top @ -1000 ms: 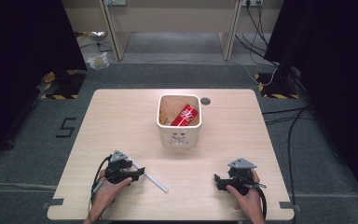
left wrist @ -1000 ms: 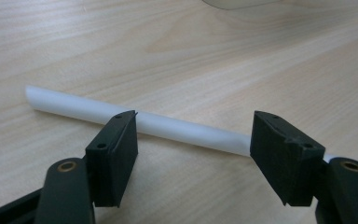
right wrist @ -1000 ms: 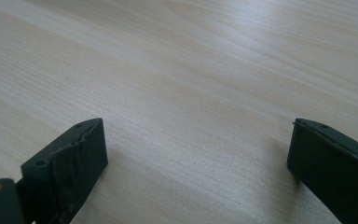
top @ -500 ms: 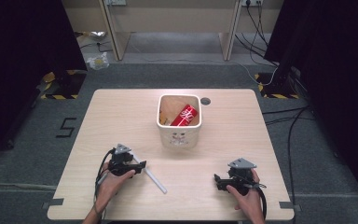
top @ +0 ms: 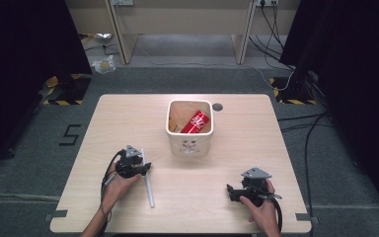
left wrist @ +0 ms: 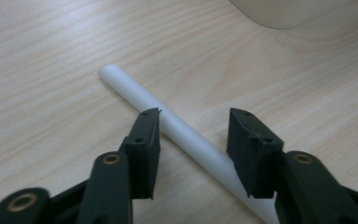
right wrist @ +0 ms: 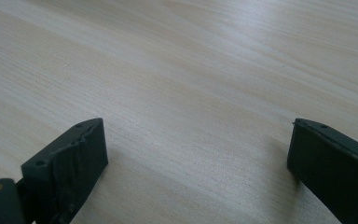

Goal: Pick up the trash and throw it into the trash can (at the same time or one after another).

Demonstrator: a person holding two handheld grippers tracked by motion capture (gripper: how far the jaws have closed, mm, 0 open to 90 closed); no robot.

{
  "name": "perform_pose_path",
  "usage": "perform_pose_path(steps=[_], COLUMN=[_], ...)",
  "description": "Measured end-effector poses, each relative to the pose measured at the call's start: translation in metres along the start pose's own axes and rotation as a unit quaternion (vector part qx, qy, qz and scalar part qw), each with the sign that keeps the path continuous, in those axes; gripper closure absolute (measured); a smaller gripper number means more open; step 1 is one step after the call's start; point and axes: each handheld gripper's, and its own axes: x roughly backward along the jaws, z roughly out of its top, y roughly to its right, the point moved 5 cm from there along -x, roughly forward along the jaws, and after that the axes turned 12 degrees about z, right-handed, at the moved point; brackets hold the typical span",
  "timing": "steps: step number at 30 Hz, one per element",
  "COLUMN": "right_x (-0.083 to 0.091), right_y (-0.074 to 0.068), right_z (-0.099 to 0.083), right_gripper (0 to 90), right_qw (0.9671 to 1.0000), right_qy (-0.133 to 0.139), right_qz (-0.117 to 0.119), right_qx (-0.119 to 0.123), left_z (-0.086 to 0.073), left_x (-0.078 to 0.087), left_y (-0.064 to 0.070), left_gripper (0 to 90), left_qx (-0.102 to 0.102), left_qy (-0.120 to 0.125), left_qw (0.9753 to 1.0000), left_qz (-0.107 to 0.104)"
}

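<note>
Since a second ago your left gripper (top: pixel 145 168) has swung round, and the white tube (top: pixel 148 185) has turned with it, from slanting toward the right to lying nearly straight toward you. Your right gripper (top: pixel 230 191) has stayed where it was, near the front right of the table (top: pixel 256 133).

In the left gripper view your jaws stand apart on either side of the white tube (left wrist: pixel 177 128); whether they touch it I cannot tell. The right gripper (right wrist: pixel 196 163) has its jaws spread wide over bare wood.

The cream bin (top: pixel 190 143) sits near the middle of the table, well apart from the tube. It holds brown paper and a red can (top: pixel 195 122) with white lettering too small to read. A faint printed face marks the bin's front.

The tabletop is pale wood grain with a round hole (top: pixel 217 106) just right of the bin. On the grey carpet to the left, black tape forms a "5" (top: pixel 70 135). Yellow-and-black striped tape (top: pixel 61 102) marks the floor beside dark curtains.
</note>
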Motion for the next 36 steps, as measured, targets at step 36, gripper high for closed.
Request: perform_pose_path(steps=[36], right_x=[0.000], right_y=[-0.001], right_z=[0.000], right_gripper=[5.1], right_qw=[1.0000], right_qy=[0.000], right_qz=[0.004], right_qx=[0.000], left_z=[-0.024], left_x=[0.028], left_y=[0.008], left_gripper=[62.9], left_qx=[-0.025], left_qy=[-0.006], left_qw=[0.9995], left_qz=[-0.020])
